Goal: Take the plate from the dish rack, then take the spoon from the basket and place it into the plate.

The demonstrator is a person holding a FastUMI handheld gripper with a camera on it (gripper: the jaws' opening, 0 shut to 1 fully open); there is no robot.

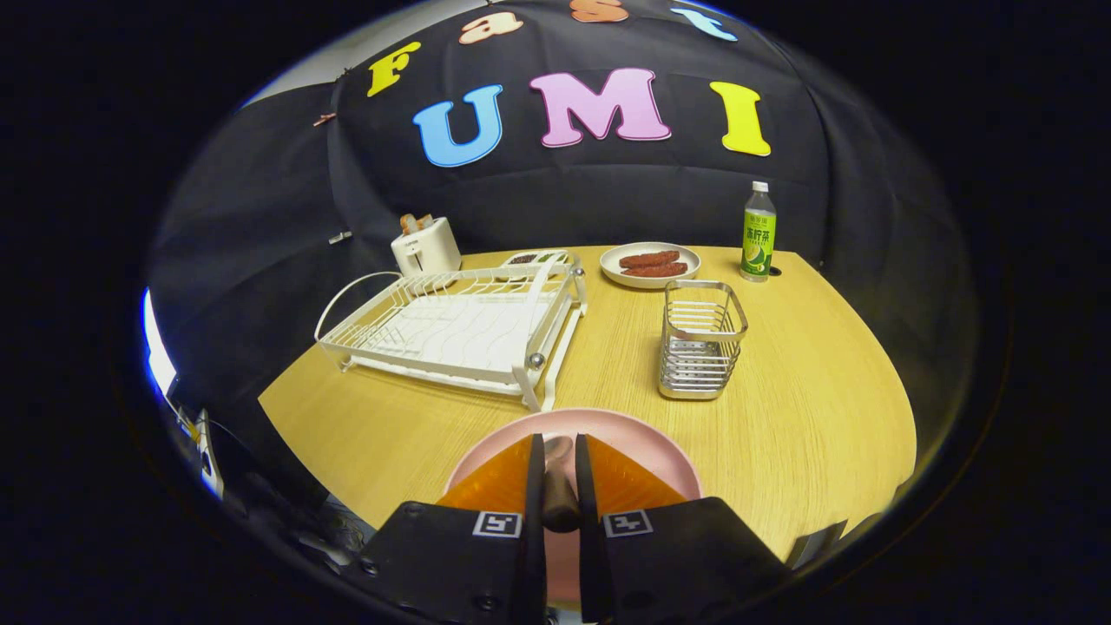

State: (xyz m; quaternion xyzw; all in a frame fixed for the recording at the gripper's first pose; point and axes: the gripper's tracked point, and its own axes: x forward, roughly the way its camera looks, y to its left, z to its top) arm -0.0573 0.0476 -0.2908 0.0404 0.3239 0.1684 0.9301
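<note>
Holding the gripper (555,460) low over the pink plate (647,443) on the table (807,417), you are pinching the brown spoon (558,486) handle between both narrowed fingers, with the wire basket (701,338) and white rack (460,325) standing beyond them.

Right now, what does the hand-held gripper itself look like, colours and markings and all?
The hand-held gripper has two thin black fingers standing side by side, each backed by an orange wedge-shaped panel. Behind them sit two black blocky housings, each carrying a small square black-and-white marker on its top near the fingers. A few screws show on the housings. No cables, hand or sleeve can be made out.
</note>
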